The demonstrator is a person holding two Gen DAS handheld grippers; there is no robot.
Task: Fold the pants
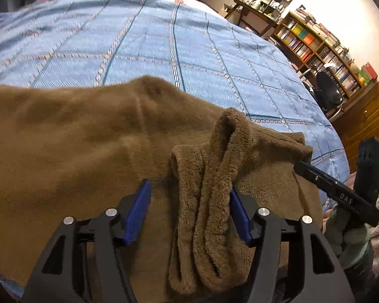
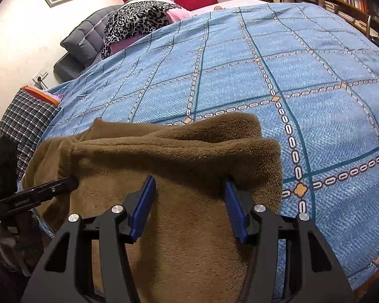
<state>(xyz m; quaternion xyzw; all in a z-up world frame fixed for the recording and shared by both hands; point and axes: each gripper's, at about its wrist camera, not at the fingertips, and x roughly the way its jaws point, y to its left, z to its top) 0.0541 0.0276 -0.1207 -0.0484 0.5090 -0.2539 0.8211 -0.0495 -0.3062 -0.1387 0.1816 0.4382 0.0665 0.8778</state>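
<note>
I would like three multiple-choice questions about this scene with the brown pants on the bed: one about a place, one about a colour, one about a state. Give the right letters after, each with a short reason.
1. Where do the pants lie?
A. on the blue checked bedspread
B. on a wooden floor
C. on an office chair

2. What colour are the pads on the gripper fingers?
A. red
B. blue
C. white

3. How does the left gripper stand?
A. shut on a book
B. shut with nothing inside
C. open, with a bunched fold of the pants between its fingers

Answers:
1. A, blue bedspread shows all around the brown fabric.
2. B, both wrist views show blue pads on black fingers.
3. C, a gap shows beside the left pad.
</note>
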